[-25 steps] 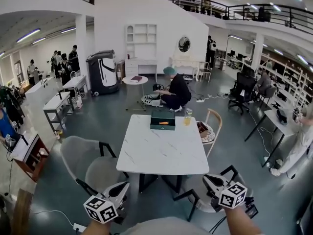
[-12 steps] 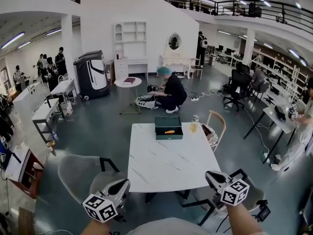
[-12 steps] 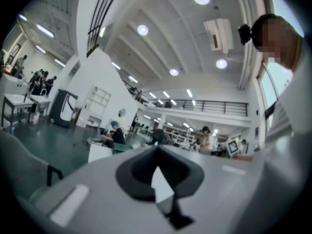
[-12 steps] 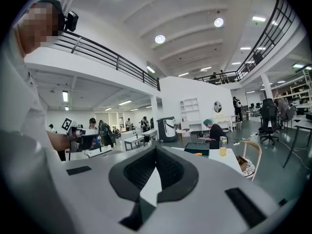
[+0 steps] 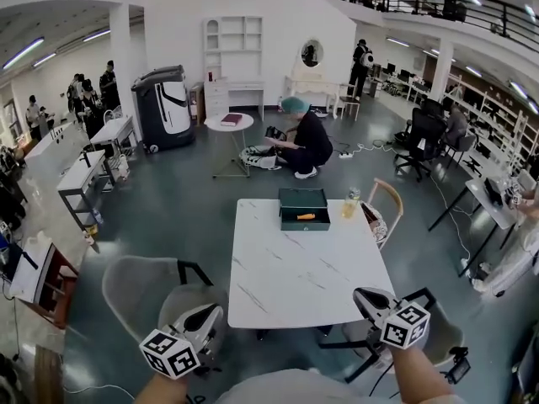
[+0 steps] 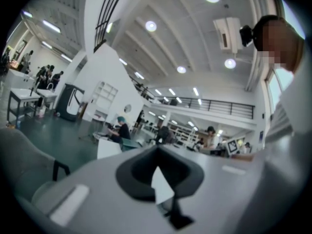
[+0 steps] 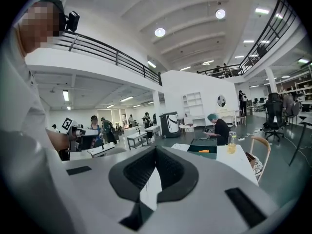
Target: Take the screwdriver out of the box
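While both grippers hang short of the table's near edge, the screwdriver (image 5: 306, 216) lies in the green box (image 5: 290, 199), its orange handle showing. The box sits at the far edge of the white table (image 5: 295, 284), well apart from either gripper.

The left gripper (image 5: 212, 316) has its jaws pressed together and holds nothing; it hovers over the floor by the table's near left corner. The right gripper (image 5: 364, 295) is likewise closed and empty, and hangs at the near right corner, just over the edge.

A glass of yellow drink (image 5: 350, 205) stands just beside the box on its right. A wooden-backed chair (image 5: 389, 200) stands against the table's far right side. A grey chair (image 5: 139, 284) fills the space left of the table, close under the left gripper, and a dark-framed chair (image 5: 438, 331) sits below the right gripper. Beyond the table a person (image 5: 310, 137) crouches on the floor near a small round table (image 5: 229, 122).

Between the near edge and the box lies an open stretch of white top. Grey floor runs open along the table's left side past the grey chair.
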`<state>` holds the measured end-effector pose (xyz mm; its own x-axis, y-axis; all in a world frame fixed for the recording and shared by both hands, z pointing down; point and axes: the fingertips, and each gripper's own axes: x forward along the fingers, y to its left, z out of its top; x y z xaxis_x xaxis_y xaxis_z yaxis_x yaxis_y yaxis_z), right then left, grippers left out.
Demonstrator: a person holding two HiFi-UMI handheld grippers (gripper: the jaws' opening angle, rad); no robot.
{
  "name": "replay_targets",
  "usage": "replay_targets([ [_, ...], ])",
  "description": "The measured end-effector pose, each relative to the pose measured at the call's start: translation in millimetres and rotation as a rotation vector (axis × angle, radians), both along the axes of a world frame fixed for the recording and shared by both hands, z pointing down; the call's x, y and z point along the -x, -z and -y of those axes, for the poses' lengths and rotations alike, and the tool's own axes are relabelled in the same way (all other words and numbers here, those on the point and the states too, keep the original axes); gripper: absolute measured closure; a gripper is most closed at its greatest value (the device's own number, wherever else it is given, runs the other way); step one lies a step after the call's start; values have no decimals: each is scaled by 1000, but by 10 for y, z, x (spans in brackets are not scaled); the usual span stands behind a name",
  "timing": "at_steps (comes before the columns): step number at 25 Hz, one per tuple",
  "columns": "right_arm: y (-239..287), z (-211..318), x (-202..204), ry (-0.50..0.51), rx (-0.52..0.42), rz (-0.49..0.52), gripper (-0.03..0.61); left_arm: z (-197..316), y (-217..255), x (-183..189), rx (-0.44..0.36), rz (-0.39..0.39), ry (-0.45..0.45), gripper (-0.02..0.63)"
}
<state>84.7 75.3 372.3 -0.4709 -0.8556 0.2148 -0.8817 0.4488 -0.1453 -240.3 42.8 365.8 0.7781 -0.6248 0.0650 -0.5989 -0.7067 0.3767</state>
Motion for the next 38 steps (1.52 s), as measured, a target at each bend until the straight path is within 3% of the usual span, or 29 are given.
replay_targets([
  [12,-207,793,-239,81,8,79,571,328,-99,-200,32,53,91,614],
  [25,-433,2071,-1288,194,43,123,571,1355,-181,-1492,49,85,161,614],
  [32,-560,2652,-1611,263,66,121,571,1937,-221,-1979,55,127,188,614],
  [38,-720,3107,-1671,318,90,53,571,2327,-352,-2225,65,167,165,614],
])
